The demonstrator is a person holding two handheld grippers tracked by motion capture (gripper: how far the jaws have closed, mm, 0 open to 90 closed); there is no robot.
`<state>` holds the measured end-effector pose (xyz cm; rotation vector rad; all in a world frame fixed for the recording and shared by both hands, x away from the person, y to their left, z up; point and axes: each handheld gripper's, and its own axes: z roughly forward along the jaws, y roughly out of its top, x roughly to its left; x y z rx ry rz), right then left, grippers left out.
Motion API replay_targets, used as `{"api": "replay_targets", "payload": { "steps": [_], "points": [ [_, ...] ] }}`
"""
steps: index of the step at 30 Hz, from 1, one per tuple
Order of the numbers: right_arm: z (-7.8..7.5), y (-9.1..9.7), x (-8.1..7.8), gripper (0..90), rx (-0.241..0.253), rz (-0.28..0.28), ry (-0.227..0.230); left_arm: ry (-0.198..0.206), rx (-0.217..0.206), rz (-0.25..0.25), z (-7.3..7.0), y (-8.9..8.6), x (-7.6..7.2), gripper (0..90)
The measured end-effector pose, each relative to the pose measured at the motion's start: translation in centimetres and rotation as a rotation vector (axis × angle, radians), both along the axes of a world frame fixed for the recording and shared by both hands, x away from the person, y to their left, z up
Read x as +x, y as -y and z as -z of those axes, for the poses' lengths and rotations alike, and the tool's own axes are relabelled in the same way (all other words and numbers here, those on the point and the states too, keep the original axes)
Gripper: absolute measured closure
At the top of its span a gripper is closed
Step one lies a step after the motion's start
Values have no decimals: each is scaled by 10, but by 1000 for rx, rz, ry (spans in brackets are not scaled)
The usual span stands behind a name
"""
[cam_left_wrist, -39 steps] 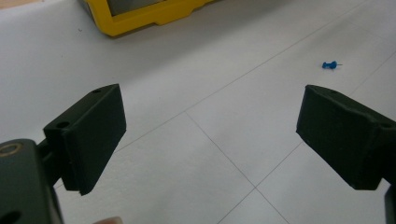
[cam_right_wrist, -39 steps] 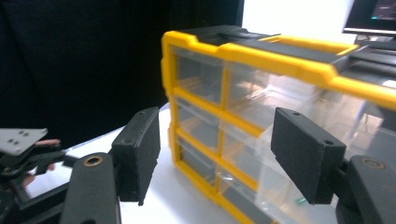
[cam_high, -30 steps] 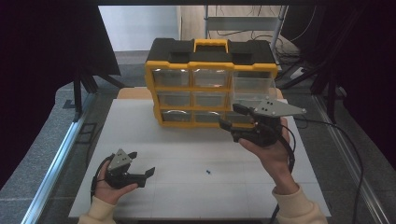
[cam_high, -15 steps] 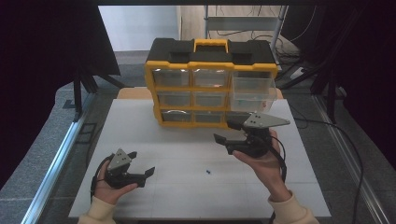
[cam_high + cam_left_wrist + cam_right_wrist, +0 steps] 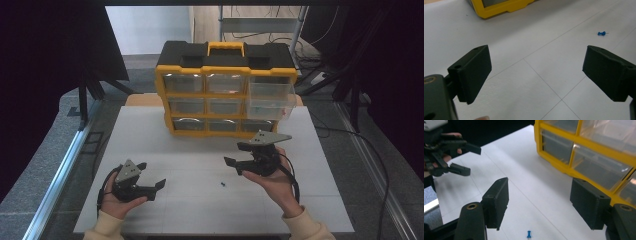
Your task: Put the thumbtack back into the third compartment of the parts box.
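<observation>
The right gripper [image 5: 235, 166], jaws spread and empty, is being lowered from drawer-cabinet [image 5: 226, 90] height toward the blue pushpin [image 5: 222, 184] lying on the worktop [image 5: 190, 170], suggesting a pickup, while the left gripper [image 5: 152, 187] is being held spread nearby.

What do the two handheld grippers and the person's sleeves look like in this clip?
Both the left gripper and the right gripper are black, each topped by a grey three-cornered plate with a black cable trailing from the body. The jaws end in flat, blocky black pads with small screw holes, and brass-coloured pivot fittings sit at their bases. The person wears cream sleeves with ribbed cuffs.
</observation>
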<state>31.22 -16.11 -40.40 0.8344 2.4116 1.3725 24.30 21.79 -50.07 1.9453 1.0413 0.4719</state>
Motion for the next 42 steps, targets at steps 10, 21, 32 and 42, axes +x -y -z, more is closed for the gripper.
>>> {"api": "replay_targets", "payload": {
  "steps": [10,21,32,42],
  "points": [
    [23,-9,4,314,-54,-10,-44,2,2,5,-1,2,-1,88],
    [51,-21,8,315,-133,-12,-103,-5,-2,0,1,0,0,88],
    [85,-28,15,320,-239,1,-144,-6,0,0,1,0,0,88],
    [102,-34,15,326,-297,-14,-171,-8,0,-1,1,0,0,88]
  ]
}}
